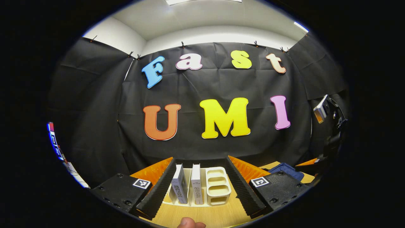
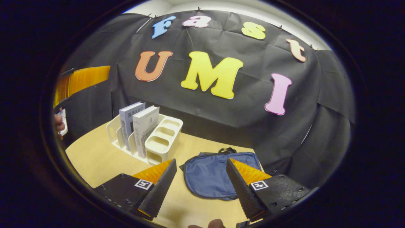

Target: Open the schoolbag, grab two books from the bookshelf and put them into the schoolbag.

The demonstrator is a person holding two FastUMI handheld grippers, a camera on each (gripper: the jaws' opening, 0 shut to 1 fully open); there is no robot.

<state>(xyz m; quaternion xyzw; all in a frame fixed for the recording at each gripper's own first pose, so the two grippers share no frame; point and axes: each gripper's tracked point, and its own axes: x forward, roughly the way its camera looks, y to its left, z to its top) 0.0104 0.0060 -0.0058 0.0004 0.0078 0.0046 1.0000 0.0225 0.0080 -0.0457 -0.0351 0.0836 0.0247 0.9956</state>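
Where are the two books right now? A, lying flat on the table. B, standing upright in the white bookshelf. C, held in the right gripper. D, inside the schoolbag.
B: both books stand upright in the white bookshelf, while the blue schoolbag lies flat on the table beside it.

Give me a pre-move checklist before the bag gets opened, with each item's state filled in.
1. Schoolbag lies flat on the table, ahead of the right gripper: ok.
2. Bag open: not ok, it looks closed.
3. Right gripper's fingers apart and holding nothing: ok.
4. Left gripper open, facing the bookshelf: ok.
5. Two books upright in the bookshelf: ok.
6. Zipper pull position: cannot tell.
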